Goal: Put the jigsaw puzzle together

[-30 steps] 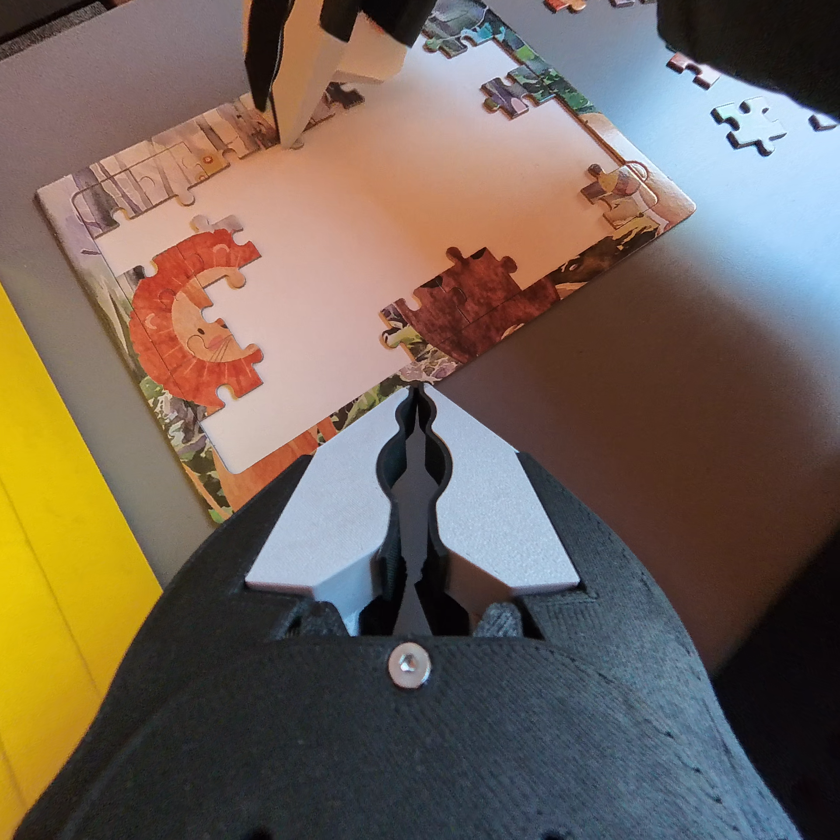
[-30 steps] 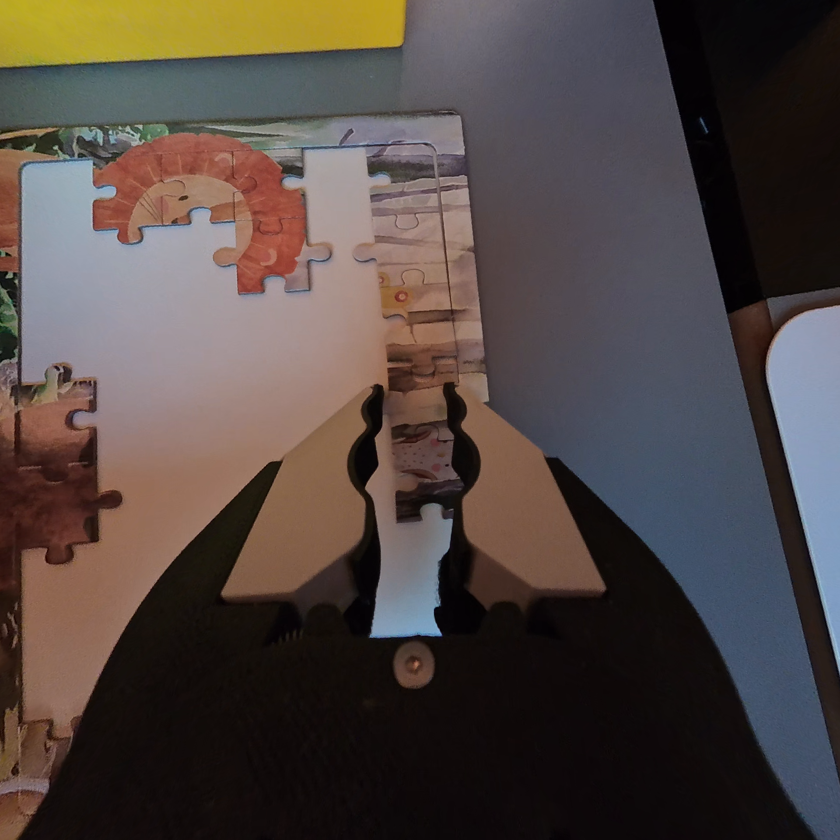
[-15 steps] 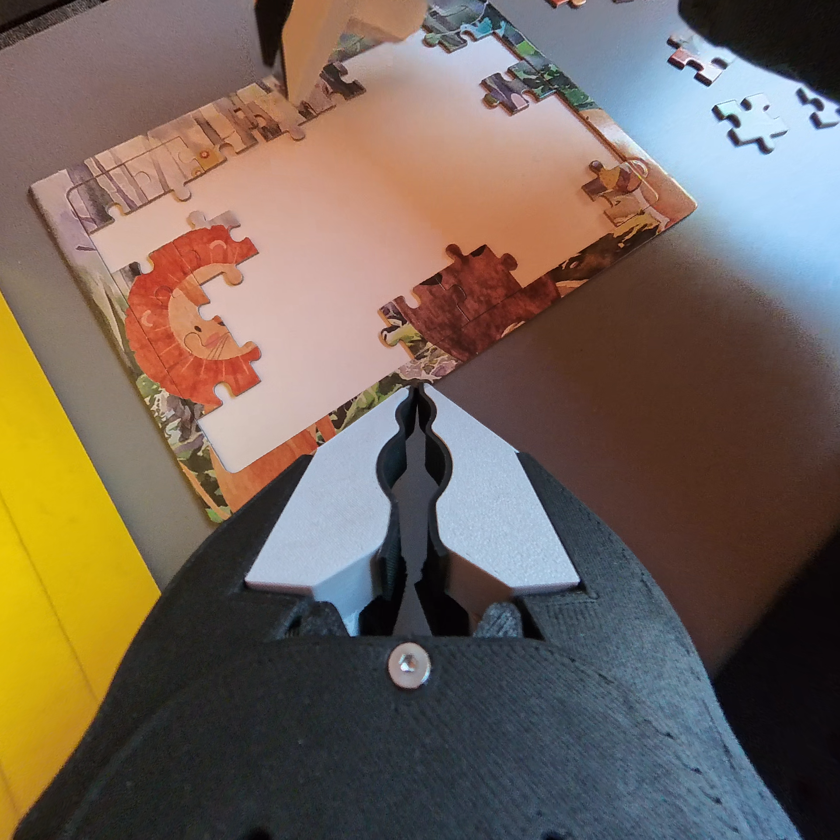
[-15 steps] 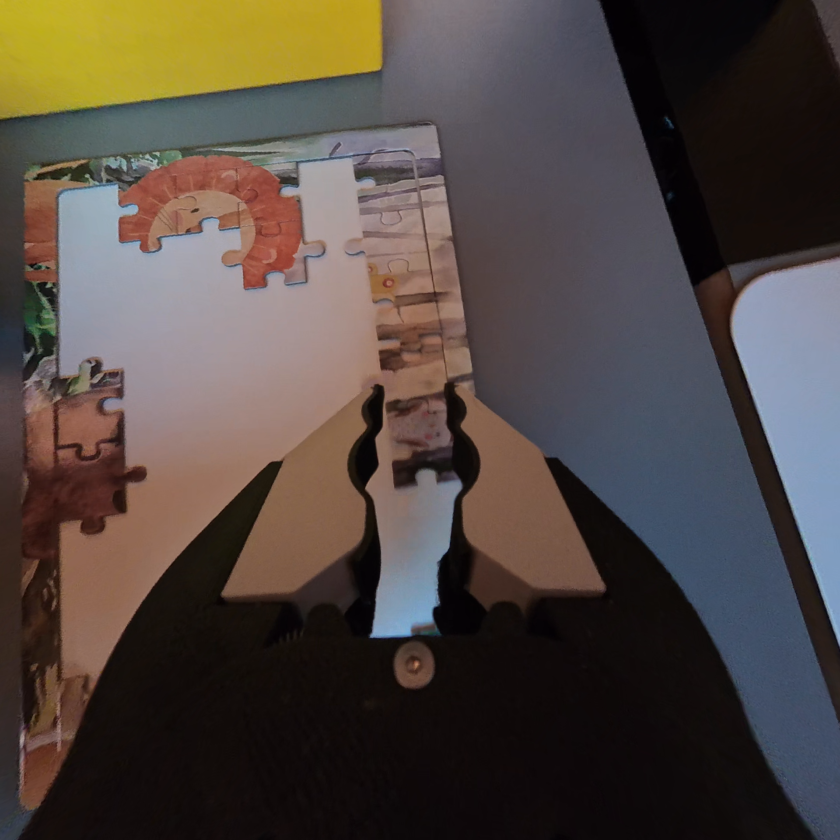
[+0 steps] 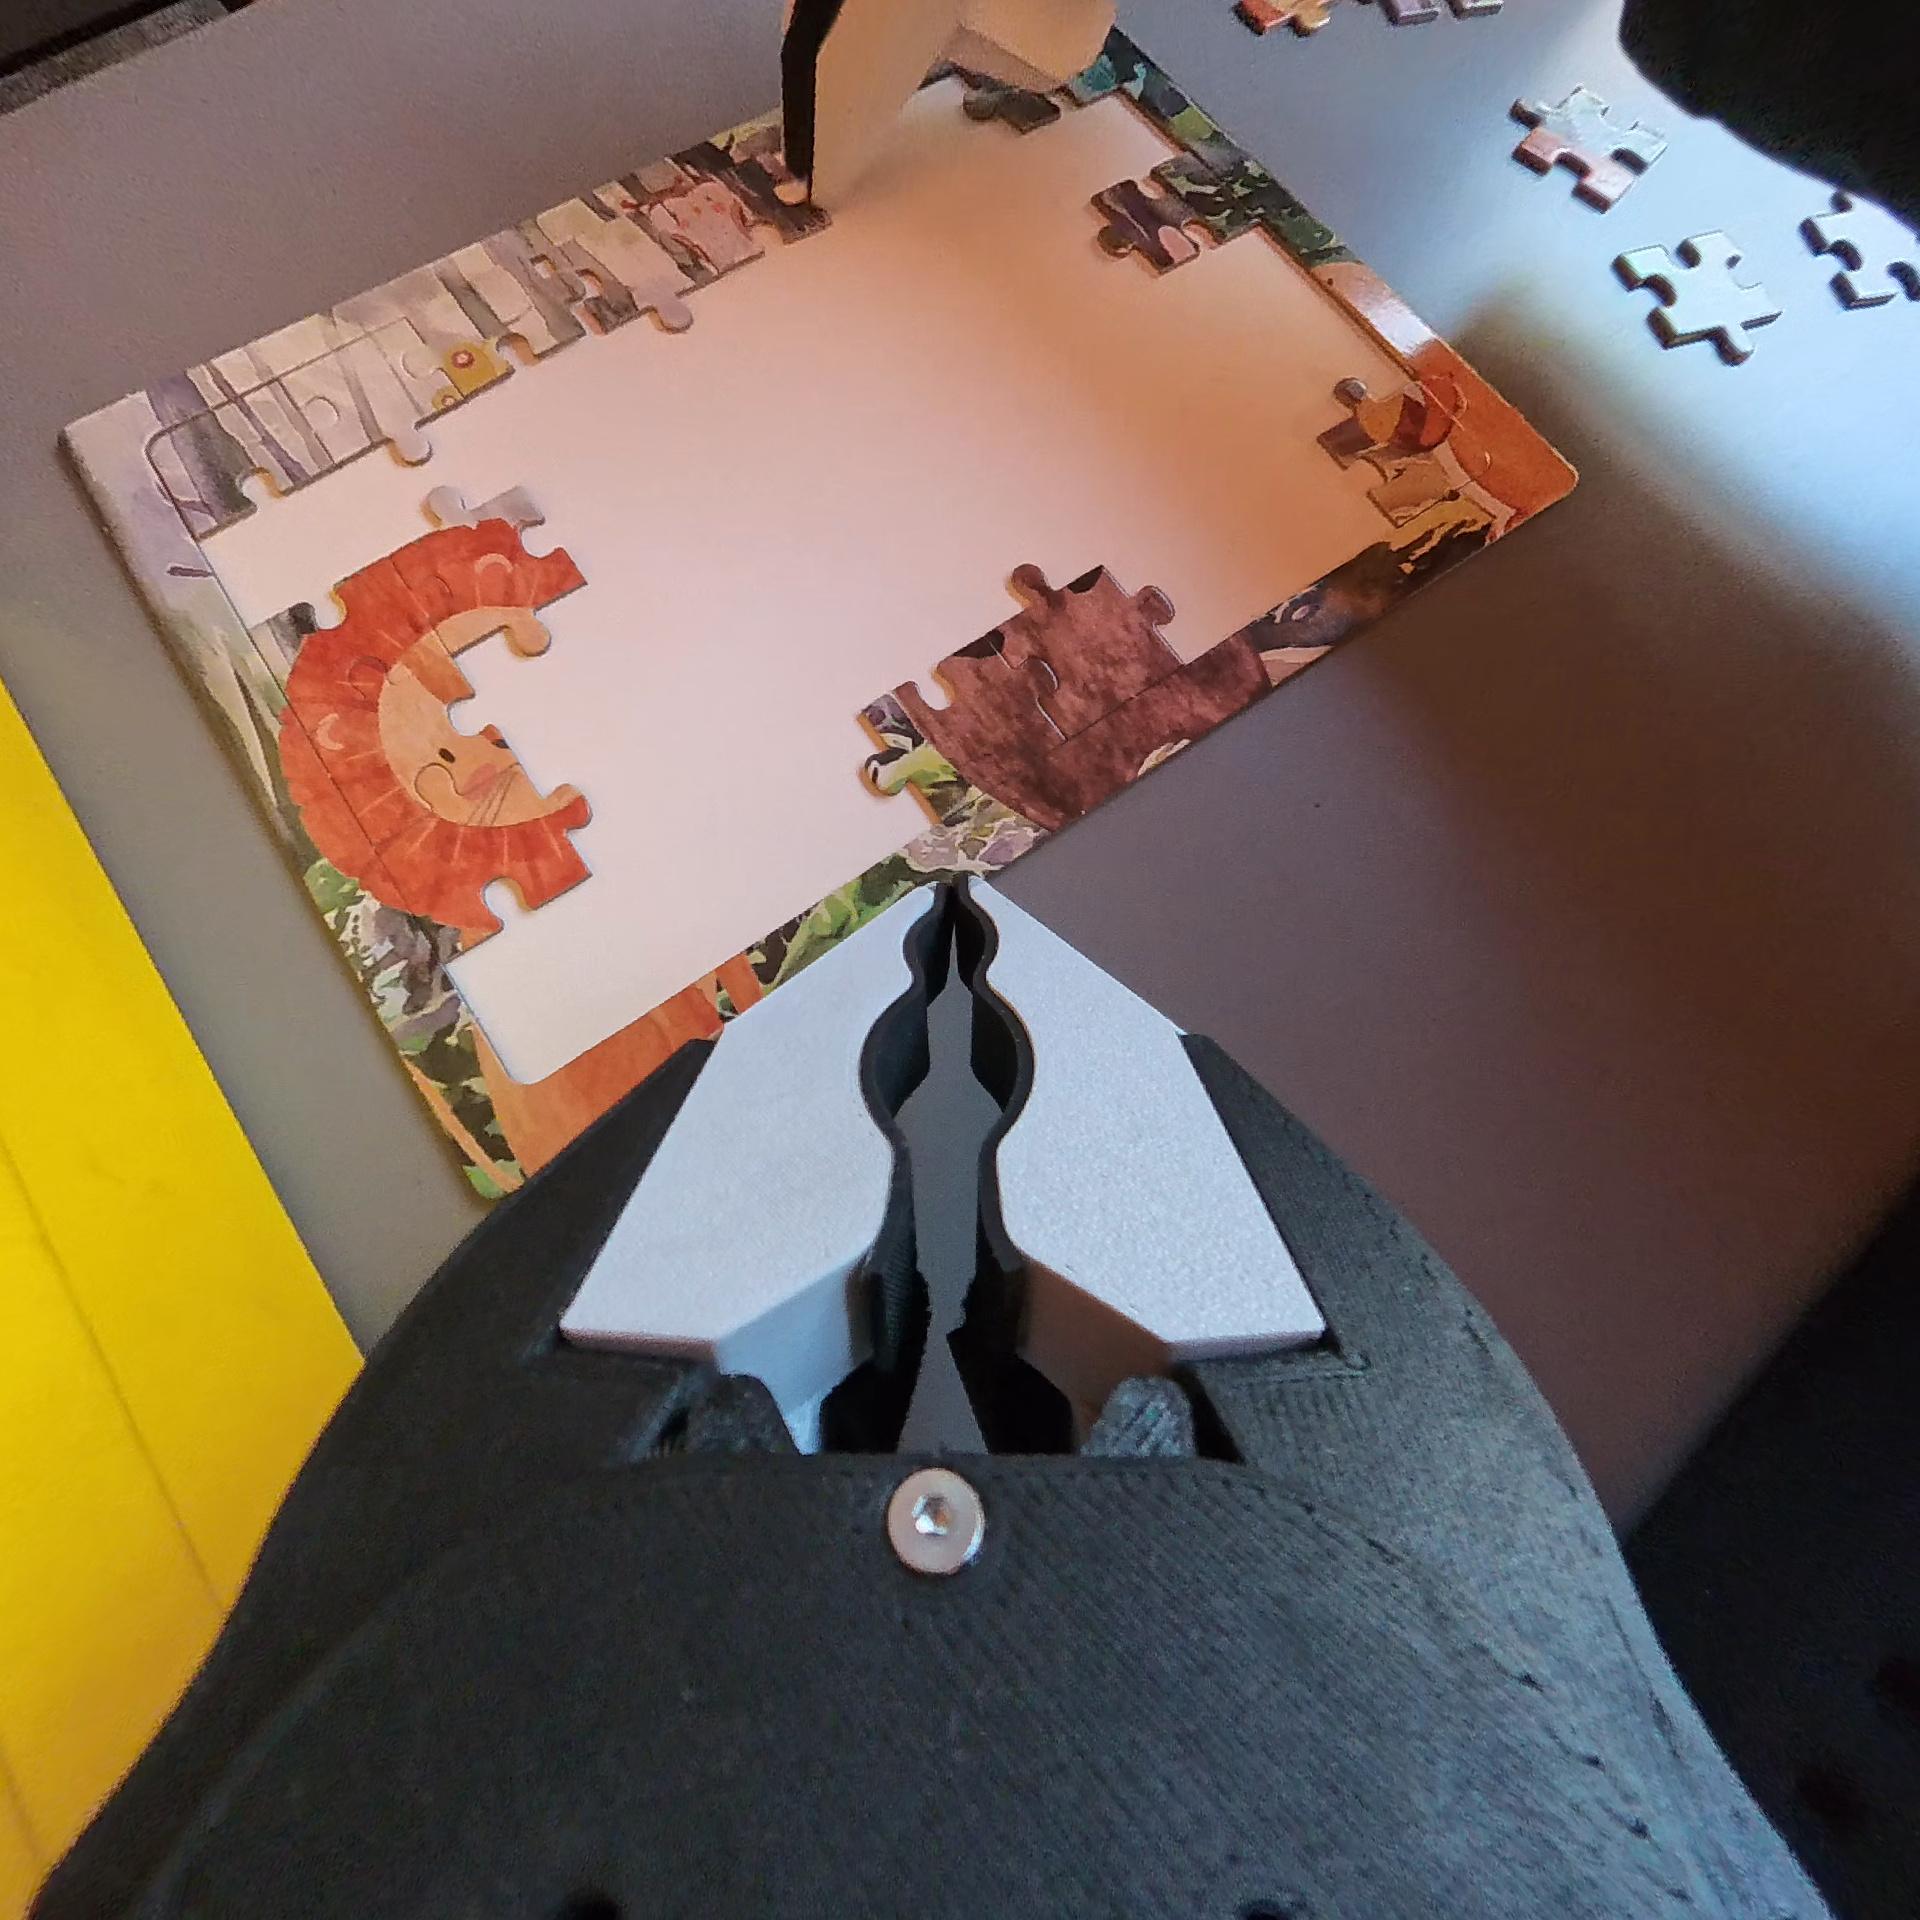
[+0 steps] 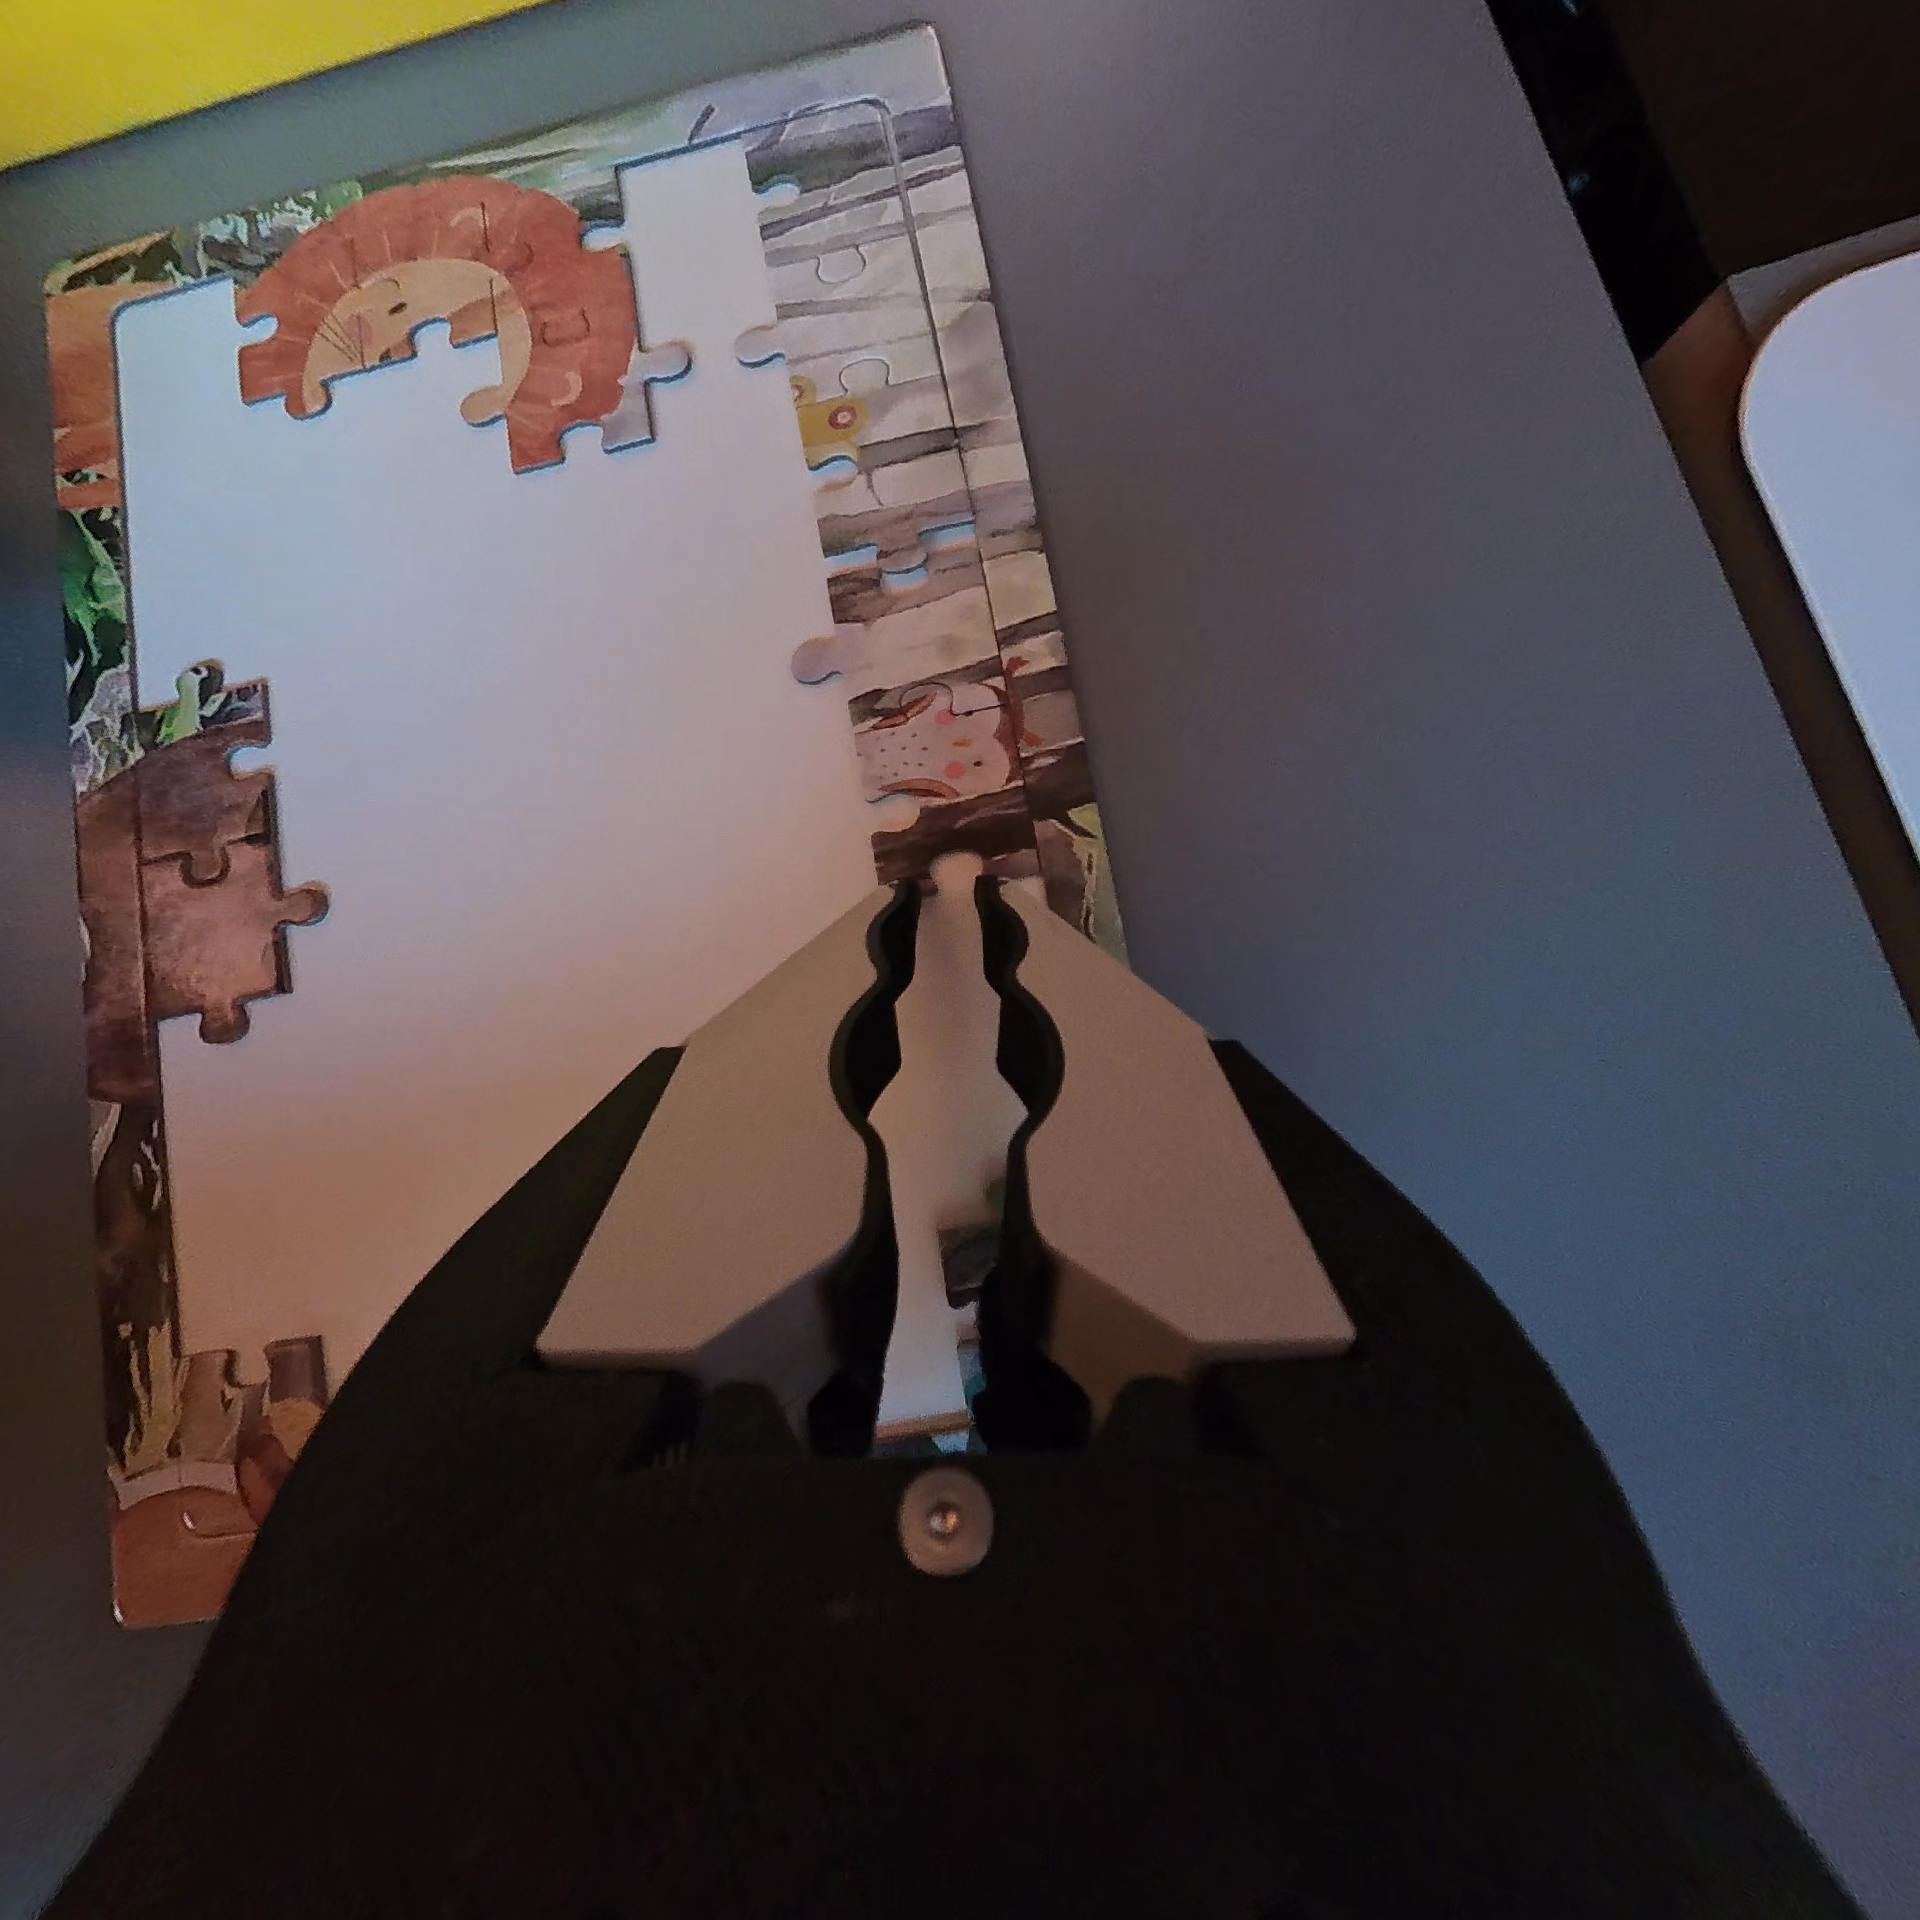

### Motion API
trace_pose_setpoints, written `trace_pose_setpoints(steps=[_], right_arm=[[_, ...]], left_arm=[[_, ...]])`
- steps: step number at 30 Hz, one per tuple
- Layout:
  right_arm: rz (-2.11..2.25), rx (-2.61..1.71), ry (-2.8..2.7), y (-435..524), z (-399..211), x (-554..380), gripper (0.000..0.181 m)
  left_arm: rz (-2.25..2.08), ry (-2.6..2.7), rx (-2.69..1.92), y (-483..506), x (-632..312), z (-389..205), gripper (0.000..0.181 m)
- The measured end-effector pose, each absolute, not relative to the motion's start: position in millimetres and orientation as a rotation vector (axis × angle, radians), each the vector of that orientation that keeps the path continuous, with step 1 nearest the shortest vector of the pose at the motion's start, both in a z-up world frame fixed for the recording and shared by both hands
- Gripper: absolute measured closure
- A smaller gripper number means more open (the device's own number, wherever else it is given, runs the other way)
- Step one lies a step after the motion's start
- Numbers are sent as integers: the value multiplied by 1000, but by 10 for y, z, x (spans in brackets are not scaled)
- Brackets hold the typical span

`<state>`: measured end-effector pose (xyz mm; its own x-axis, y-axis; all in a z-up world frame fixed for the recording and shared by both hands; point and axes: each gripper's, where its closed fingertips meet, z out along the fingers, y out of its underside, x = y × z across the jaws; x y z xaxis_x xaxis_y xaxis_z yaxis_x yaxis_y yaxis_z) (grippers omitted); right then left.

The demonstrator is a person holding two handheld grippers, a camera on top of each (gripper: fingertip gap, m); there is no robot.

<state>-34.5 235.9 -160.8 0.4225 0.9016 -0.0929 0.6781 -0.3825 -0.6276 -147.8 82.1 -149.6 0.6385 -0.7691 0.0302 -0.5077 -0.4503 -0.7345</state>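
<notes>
Jigsaw puzzle board [image 5: 790,447]: flat on the grey table [image 5: 1455,935], centre mostly bare white.

Lion-head cluster [image 5: 426,727]: seated near 1 short end.

Brown cluster [image 5: 1070,686]: along the long edge nearest the left gripper.

Loose pieces [image 5: 1699,296]: on the table beyond the board's far end.

Left gripper [image 5: 954,894]: tips together, nothing between them, at the board's edge.

Right gripper [image 6: 948,888]: fingers slightly parted, empty, over the grey striped border pieces [image 6: 904,499].

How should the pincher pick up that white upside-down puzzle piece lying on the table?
The white face-down piece lies flat, apart from its neighbours. Probably best come straight down from above and close the jaws on its two narrow sides, between the knobs, as there is no raised part to catch.
</notes>
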Motion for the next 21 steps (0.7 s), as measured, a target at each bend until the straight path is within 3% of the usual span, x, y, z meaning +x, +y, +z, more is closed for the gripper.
trace_pose_setpoints(steps=[21], right_arm=[[652, -2151, -1303, 2406, -1598, -419, 168]], left_arm=[[-415, 1011, -2223, 866, -1554, -1642, 181]])
